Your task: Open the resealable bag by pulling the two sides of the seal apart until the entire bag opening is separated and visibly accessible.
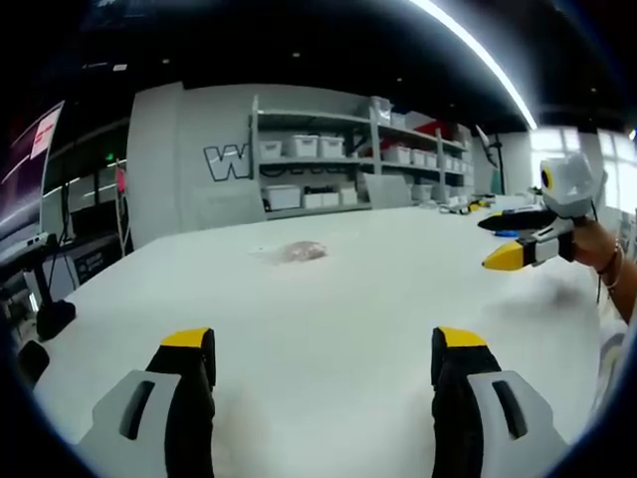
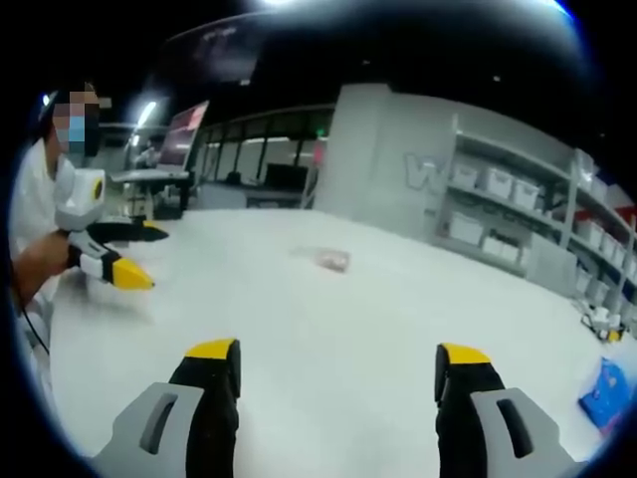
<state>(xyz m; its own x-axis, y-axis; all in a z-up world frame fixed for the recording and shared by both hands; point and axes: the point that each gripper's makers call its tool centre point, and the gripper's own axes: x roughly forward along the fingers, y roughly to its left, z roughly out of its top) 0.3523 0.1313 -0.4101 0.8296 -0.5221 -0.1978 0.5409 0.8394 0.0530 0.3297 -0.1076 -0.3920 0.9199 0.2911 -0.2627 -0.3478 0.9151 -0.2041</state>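
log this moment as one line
stage: approach | bag: on table, untouched | left claw: open | right claw: open

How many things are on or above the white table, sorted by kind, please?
Resealable bag: 1
Blue packet: 1
Grippers held over the table, left gripper and right gripper, both open: 2
Total: 4

My left gripper with two black jaws capped in yellow tips, grey moulded shells behind each with a dark slot, my right gripper built the same, a bracelet at my wrist, my white sleeve
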